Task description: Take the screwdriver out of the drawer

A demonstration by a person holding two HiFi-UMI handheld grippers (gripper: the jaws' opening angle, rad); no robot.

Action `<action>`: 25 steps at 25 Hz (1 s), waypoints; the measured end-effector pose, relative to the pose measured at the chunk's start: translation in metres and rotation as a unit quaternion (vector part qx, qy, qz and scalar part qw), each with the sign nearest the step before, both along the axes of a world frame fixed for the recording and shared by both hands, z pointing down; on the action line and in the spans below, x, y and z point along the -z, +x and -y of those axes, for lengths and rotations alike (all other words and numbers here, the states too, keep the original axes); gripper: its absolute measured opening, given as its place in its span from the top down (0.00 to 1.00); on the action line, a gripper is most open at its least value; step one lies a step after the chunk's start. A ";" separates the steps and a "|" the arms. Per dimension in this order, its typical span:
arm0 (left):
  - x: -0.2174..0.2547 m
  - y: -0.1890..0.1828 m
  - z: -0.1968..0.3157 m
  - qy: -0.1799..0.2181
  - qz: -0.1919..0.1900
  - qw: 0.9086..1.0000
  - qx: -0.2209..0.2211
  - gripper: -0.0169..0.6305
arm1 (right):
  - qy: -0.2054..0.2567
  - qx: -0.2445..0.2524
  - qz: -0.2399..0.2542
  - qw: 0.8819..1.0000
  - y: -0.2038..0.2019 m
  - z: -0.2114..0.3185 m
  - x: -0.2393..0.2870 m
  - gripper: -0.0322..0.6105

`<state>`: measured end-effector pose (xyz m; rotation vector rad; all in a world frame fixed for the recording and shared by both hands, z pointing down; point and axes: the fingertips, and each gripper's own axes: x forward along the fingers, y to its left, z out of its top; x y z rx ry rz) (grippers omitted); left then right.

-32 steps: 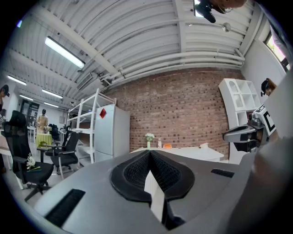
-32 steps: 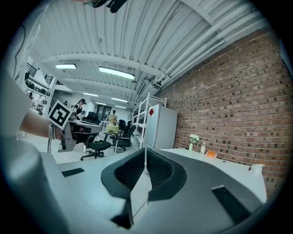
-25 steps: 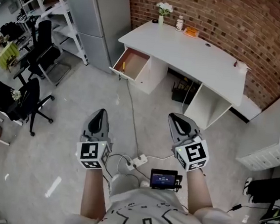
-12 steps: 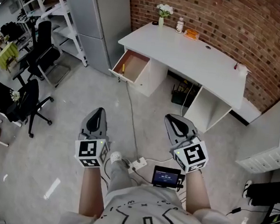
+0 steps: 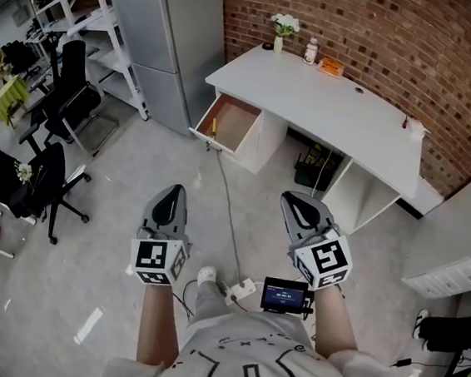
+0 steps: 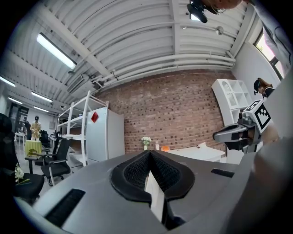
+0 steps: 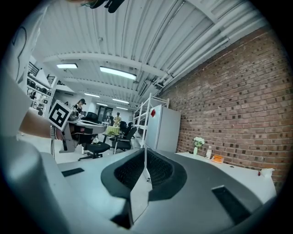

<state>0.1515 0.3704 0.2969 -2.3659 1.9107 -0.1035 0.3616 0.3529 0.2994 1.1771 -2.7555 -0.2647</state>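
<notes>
A white desk (image 5: 336,110) stands against the brick wall, its left drawer (image 5: 230,124) pulled open. Inside the drawer, near its front left, lies a small screwdriver (image 5: 213,127) with a yellow handle. Both grippers hang over the floor, well short of the desk. My left gripper (image 5: 170,193) is shut with nothing in it, and my right gripper (image 5: 297,202) is likewise shut and empty. In the left gripper view the jaws (image 6: 149,155) meet, with the desk (image 6: 201,153) far ahead. The right gripper view shows closed jaws (image 7: 145,153) and the desk (image 7: 238,171) to the right.
A grey fridge (image 5: 172,35) stands left of the desk, with shelving and office chairs (image 5: 69,95) further left. A power strip (image 5: 237,288) and its cable lie on the floor by my feet. A vase (image 5: 279,25) and small items sit on the desk's back edge. A white cabinet (image 5: 453,265) is at right.
The person has stepped forward, so the desk and open drawer sit a little lower and closer in the head view. Both grippers stay shut and keep their pose.
</notes>
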 end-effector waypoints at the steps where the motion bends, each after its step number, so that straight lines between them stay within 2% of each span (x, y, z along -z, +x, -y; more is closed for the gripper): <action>1: -0.001 -0.007 0.007 -0.002 0.002 1.000 -0.001 0.96 | -0.001 -0.002 -0.001 1.000 -0.006 0.007 0.000 0.91; 11: -0.005 -0.074 0.099 -0.012 -0.004 1.000 -0.021 0.96 | -0.013 -0.001 -0.032 0.999 -0.082 0.090 -0.001 0.91; 18: -0.007 -0.131 0.168 -0.019 -0.008 0.999 -0.037 0.96 | -0.016 -0.010 -0.033 0.999 -0.147 0.157 0.001 0.91; 25: -0.016 -0.174 0.221 -0.028 -0.006 0.998 -0.061 0.96 | -0.035 -0.047 -0.019 0.998 -0.189 0.207 -0.009 0.91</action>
